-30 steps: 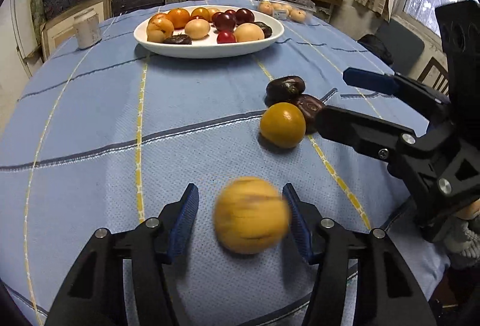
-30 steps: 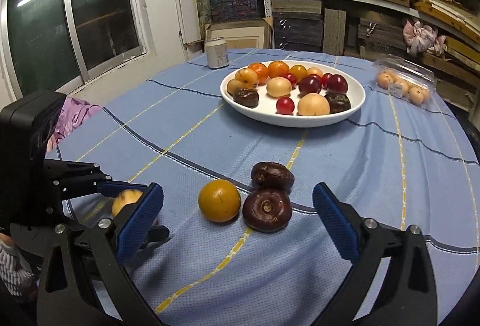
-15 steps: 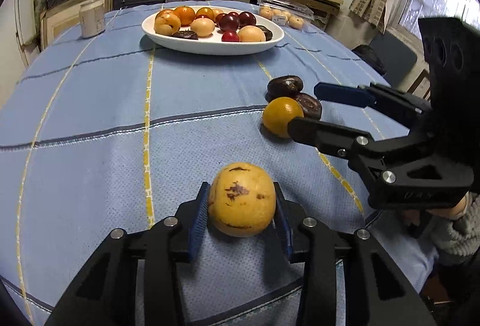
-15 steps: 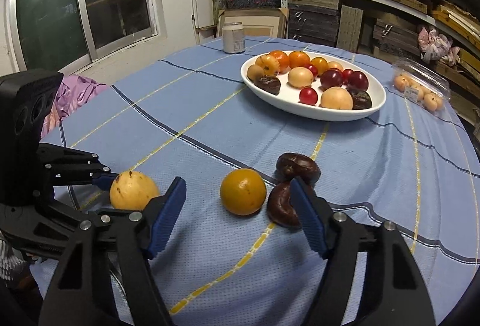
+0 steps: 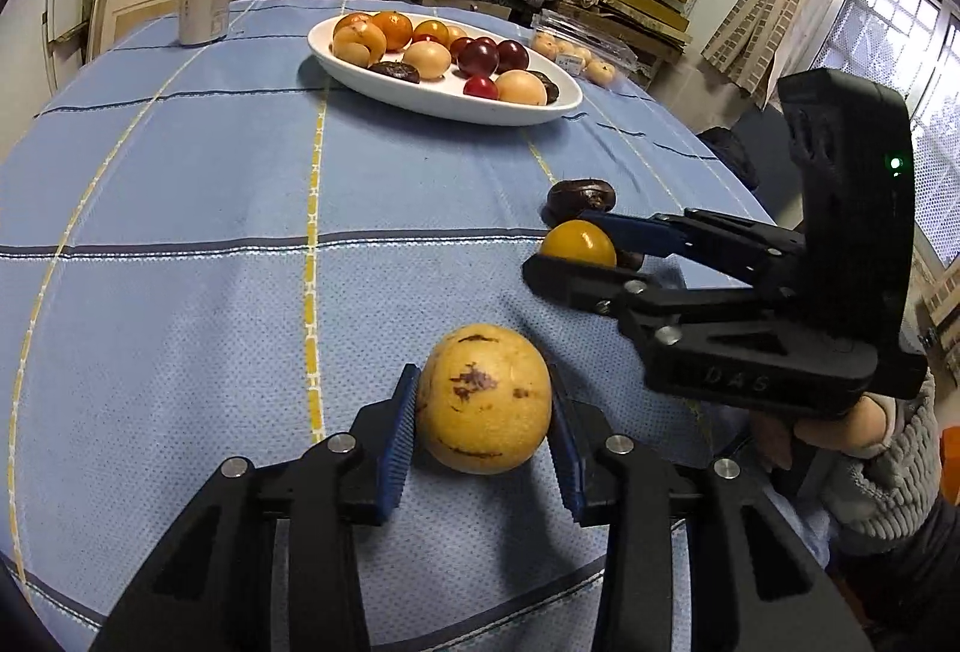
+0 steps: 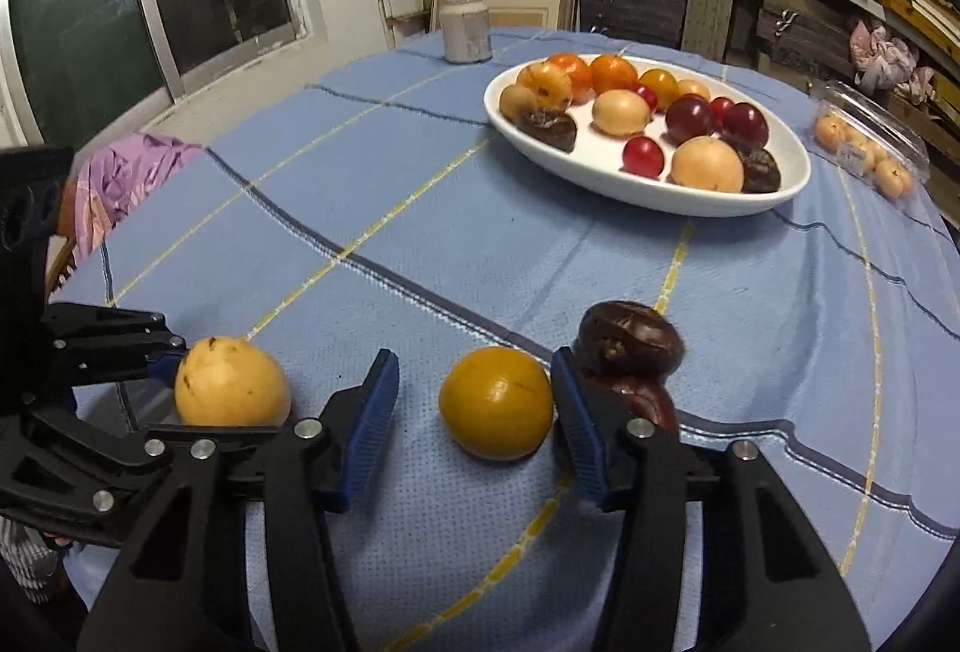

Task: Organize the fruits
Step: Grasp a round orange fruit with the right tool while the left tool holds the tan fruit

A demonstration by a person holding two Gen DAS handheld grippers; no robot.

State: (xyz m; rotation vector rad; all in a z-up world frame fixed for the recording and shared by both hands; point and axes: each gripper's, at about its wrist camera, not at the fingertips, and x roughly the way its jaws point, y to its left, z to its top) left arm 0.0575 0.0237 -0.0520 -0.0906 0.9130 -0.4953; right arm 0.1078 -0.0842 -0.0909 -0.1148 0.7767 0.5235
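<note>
My left gripper [image 5: 482, 382] is shut on a yellow speckled fruit [image 5: 483, 400], both blue pads pressing its sides just above the blue tablecloth. In the right wrist view that fruit [image 6: 231, 382] shows at the left. My right gripper [image 6: 474, 361] straddles an orange [image 6: 495, 403] and its jaws are closing. The right pad is at the orange's side and a gap remains at the left pad. Two dark brown fruits [image 6: 630, 340] lie just right of it, one behind the right finger. A white oval plate [image 6: 600, 178] at the back holds several fruits.
A pale can [image 6: 466, 27] stands behind the plate. A clear plastic box of small orange fruits [image 6: 864, 147] lies at the far right. A purple cloth [image 6: 129, 172] hangs off the table's left edge. Shelves line the back wall. A person's hand [image 5: 870, 430] holds the right gripper.
The left gripper has closed on the yellow fruit and holds it still. The right gripper has moved in around the orange and its jaws have narrowed a lot.
</note>
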